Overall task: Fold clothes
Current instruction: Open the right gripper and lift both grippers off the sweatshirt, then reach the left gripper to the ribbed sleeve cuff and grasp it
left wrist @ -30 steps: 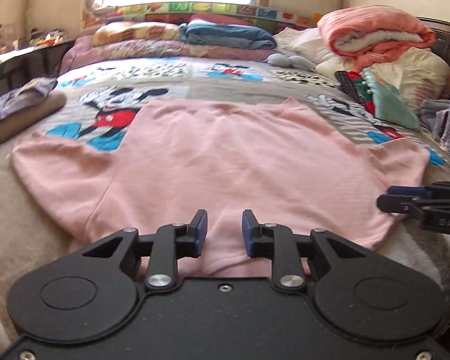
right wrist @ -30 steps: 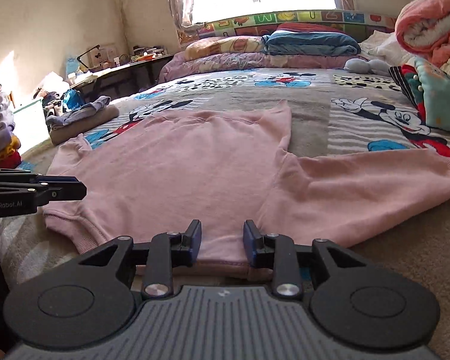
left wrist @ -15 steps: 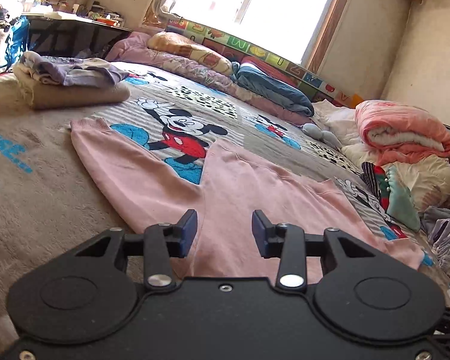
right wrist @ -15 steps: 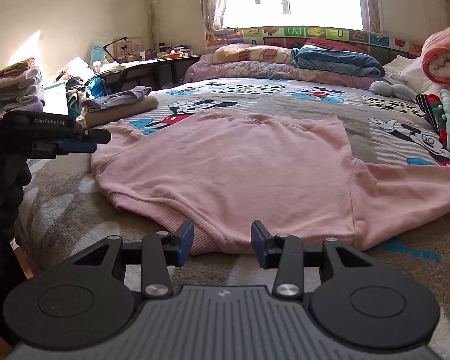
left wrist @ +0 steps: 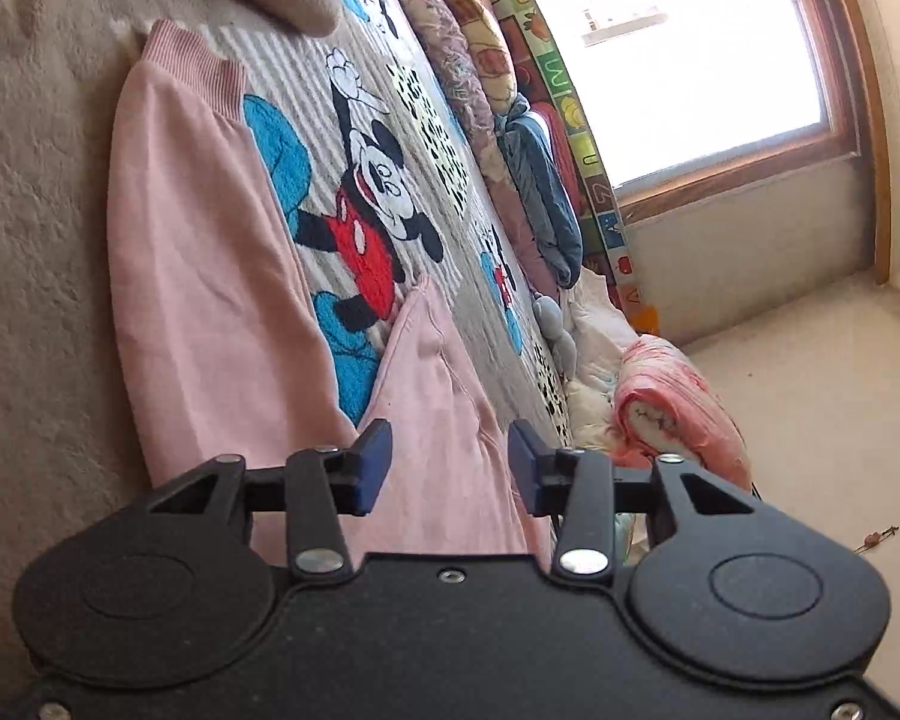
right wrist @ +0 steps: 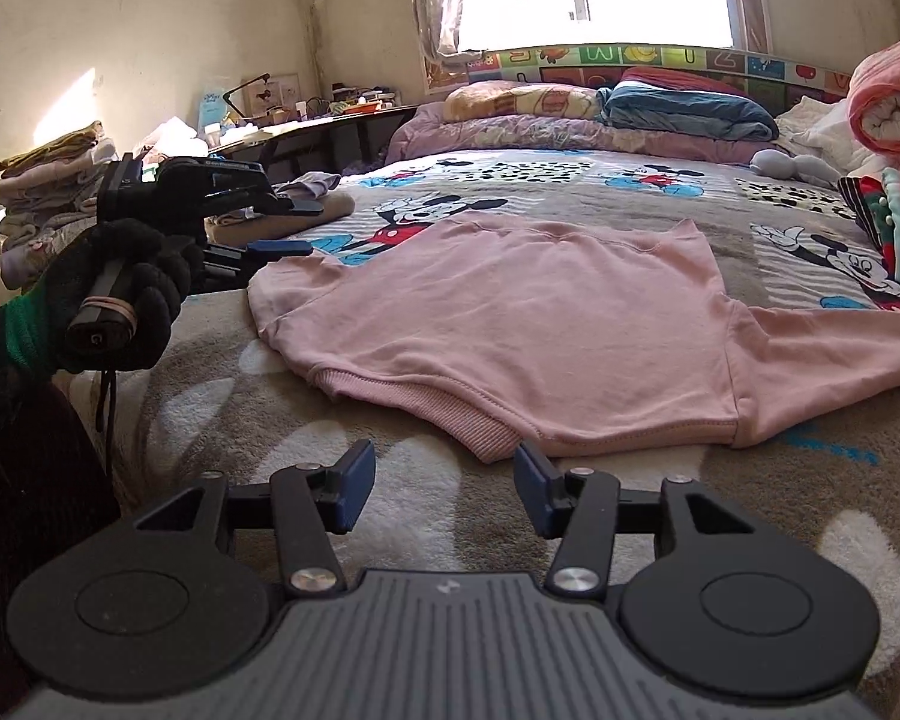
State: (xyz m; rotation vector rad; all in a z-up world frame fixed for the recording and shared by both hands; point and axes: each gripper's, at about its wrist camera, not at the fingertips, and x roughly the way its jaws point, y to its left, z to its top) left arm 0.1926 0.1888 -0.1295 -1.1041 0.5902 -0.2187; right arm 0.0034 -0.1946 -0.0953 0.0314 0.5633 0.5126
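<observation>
Sweatshirt (right wrist: 510, 306), pink, lies flat on the bed (right wrist: 222, 420), back up, body spread w/ hem rib toward the right cam at 6 o'clock and neckline at 12. Right sleeve (right wrist: 834, 348) runs out to 3 o'clock; left sleeve (left wrist: 192, 252) fills the left wrist view, cuff (left wrist: 192, 69) at 12 o'clock there, lying straight on the blanket.

Right gripper (right wrist: 444, 489) hovers just short of the hem, fingers apart, nothing between them; jaws have just been opening. Left gripper (left wrist: 450, 468) is rolled sideways over the armpit/shoulder area, fingers also apart, empty, jaws have just been opening too. In the right view the gloved left hand (right wrist: 120, 294) holds it at 9 o'clock, off the bed edge beside the sleeve.

Step in hand, prob.: first fold, i.e. bring a sleeve across the body. To do well:
- left goes for the cuff end, not mid-sleeve, so the sleeve doesn't double up
- pinch top layer + under layer together, low to the blanket, w/o snagging the fleece
- right pins or lifts the hem corner on the same side so the body stays put
- lift just clear, carry across, lay flat, release after cloth rests
- keep the fold line parallel to the side seam

Risk: dragging shifts the whole garment; the blanket pile may grab the rib.
</observation>
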